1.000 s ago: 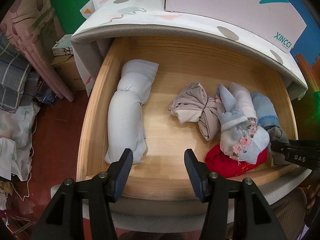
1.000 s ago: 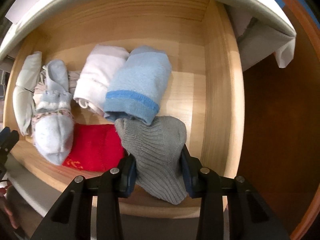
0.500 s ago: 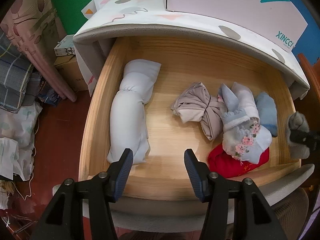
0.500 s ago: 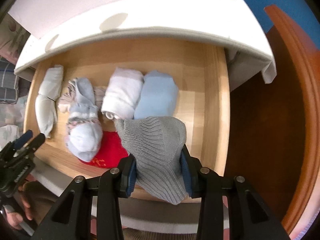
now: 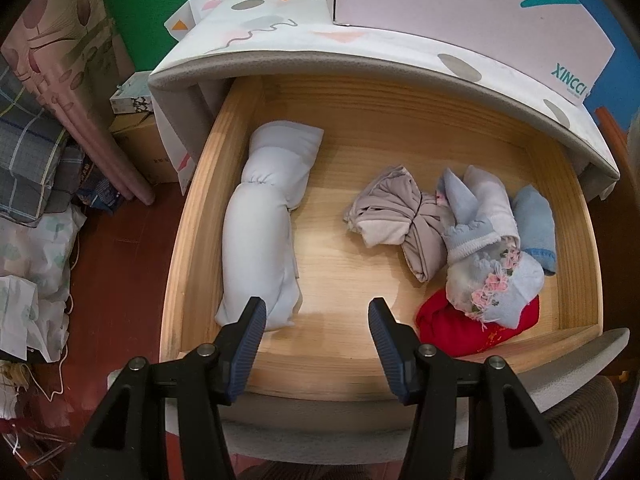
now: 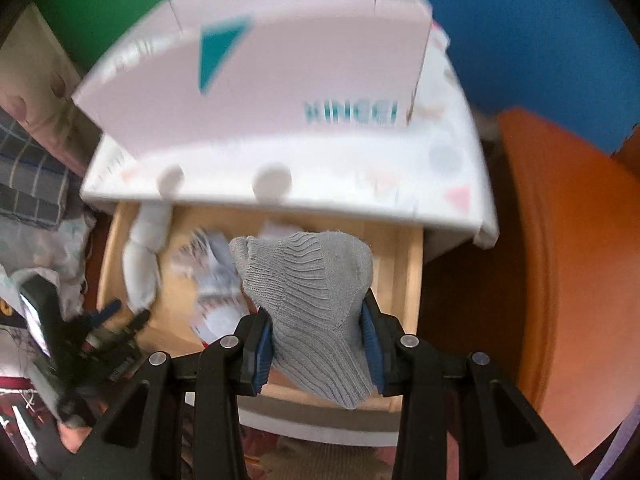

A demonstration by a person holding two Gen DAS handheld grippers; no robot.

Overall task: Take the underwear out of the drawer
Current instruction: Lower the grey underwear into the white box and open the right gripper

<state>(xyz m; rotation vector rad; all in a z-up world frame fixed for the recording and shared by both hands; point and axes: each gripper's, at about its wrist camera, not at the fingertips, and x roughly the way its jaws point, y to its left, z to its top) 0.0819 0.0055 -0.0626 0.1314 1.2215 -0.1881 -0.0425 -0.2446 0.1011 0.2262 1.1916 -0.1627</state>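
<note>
Left black two-finger claw [image 5: 316, 332]: ribbed dark-blue pads, silver screw heads. Right black two-finger claw [image 6: 318, 346]: identical blue pads, silver screws.

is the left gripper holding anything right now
No, the left gripper hangs open over bare wood of the drawer, nothing between its pads.

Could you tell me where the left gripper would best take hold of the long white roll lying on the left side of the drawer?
Probably at the cinched neck of the long white roll, coming straight down from above. There the fabric narrows, so the open left gripper could span it across its width. The drawer wall runs close along one side, which leaves little room for a sideways approach.
</note>
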